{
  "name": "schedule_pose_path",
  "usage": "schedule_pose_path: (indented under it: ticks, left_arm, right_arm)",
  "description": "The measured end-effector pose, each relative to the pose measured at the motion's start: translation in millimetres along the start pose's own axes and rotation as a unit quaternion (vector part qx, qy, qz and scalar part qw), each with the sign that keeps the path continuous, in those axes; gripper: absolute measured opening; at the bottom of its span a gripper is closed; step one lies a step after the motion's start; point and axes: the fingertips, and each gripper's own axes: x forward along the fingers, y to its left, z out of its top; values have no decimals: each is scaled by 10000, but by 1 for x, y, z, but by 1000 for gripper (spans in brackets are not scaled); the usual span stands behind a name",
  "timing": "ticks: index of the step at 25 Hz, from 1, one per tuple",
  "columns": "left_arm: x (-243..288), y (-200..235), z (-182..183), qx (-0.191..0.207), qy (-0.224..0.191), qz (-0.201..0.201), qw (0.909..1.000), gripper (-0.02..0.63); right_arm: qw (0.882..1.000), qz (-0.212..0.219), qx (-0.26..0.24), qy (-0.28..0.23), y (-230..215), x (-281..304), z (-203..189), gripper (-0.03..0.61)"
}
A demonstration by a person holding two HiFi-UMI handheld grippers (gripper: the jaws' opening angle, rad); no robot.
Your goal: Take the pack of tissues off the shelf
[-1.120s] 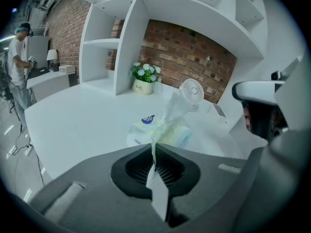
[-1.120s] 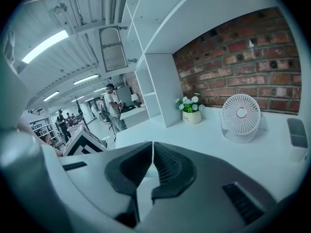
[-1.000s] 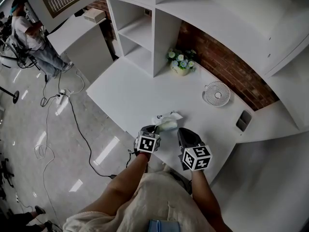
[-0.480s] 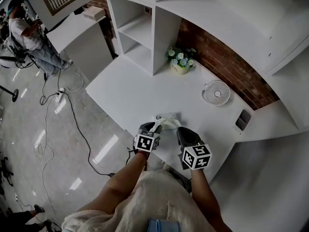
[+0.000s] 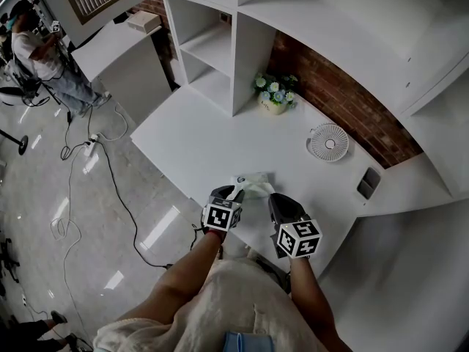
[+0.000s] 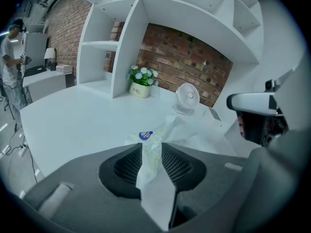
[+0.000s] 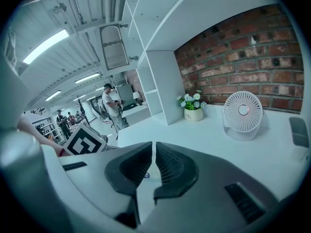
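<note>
A: Big things first?
B: White shelf unit (image 5: 249, 50) along the back, white surface (image 5: 183, 134) below it. The pack of tissues (image 5: 254, 188) is off the shelf and lies by the surface's near edge.

A: Left gripper?
B: The left gripper (image 5: 234, 193) has just been opening. Its jaws stand partly apart, with the pack's crinkled wrapper loose in the gap and not clamped.

A: Right?
B: The right gripper (image 5: 277, 201) has its jaws together bar a thin slit and holds nothing. It sits just beside the left one, over the near edge.

A: What differs between views?
B: The left gripper view shows a blue label (image 6: 145, 135) on the pack; in the head view it's too small to find. In the right gripper view that gripper's own jaws cover the pack, leaving only a blue speck in the slit.

A: Small stuff?
B: Fan (image 5: 330, 141) and flower pot (image 5: 275, 101) near the back edge, well apart from the pack.
</note>
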Motion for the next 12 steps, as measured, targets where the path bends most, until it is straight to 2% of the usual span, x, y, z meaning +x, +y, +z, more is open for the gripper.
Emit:
schedule_pose_path:
  ticks: [6,12]
  left_arm:
    - [-5,-6,4,-35,-123,-109,9999,117]
    - [-22,-17,16,98,-314,-257,9991,106]
  right_arm:
    - [10000,34,-46,19,2,-2,-1,18]
    - [9999,66,-103,14,7,-5,0,18]
